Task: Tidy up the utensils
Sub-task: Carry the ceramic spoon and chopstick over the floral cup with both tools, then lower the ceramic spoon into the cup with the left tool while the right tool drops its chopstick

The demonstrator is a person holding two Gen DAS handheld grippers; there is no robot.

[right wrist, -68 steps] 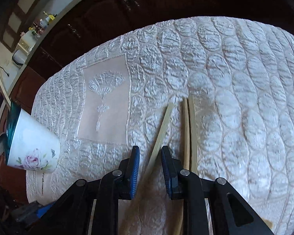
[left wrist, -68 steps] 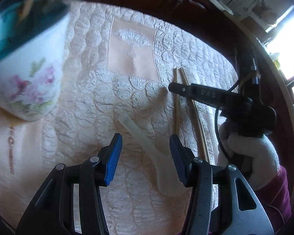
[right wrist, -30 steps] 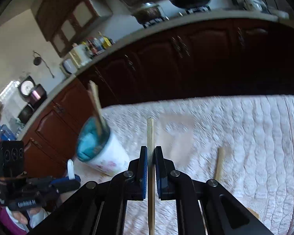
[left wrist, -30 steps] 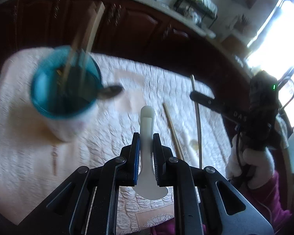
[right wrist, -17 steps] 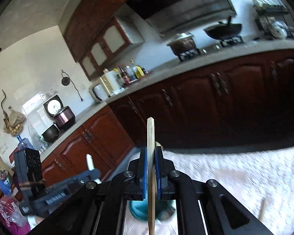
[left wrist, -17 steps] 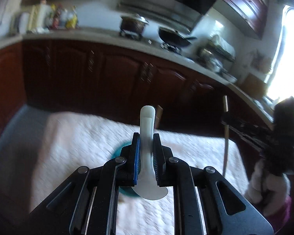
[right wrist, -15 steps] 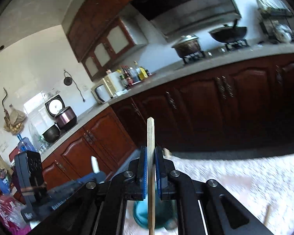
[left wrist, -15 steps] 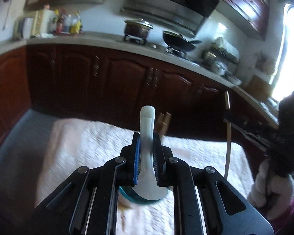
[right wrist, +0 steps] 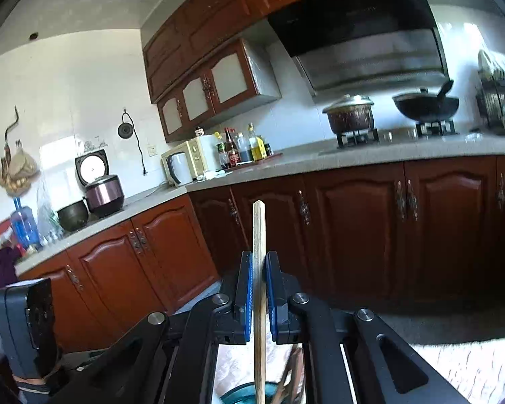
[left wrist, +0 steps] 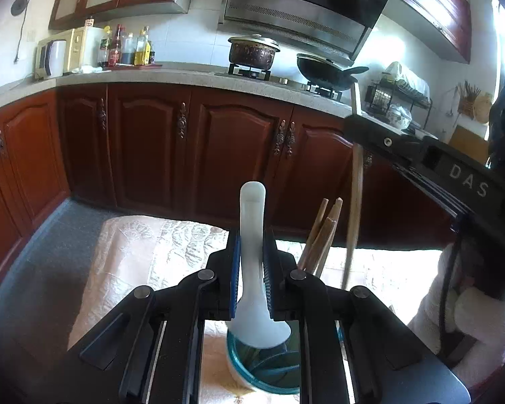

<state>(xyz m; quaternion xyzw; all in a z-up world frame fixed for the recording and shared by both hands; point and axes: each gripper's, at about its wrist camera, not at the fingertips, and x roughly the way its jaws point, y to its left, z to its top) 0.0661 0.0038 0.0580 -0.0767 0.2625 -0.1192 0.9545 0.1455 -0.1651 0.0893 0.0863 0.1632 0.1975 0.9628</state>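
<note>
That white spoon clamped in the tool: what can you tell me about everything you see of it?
The white spoon looks like matte, pale plastic or ceramic, with a short, flat handle that has a rounded end. It stands nearly upright, handle up, bowl down. The left gripper is shut on its neck, blue pads pressing both sides. Its broad bowl hangs just over the teal-rimmed cup, which already holds wooden chopsticks.

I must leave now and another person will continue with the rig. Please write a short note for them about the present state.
Left claw: shut on the white spoon, bowl end just above the teal-rimmed cup.
Right claw: shut on one wooden chopstick, upright over the same cup.
Done: several chopsticks already stand in the cup, which sits on the quilted cloth.
Left: lower and release both pieces; check the cloth for any remaining utensils, not visible now.
</note>
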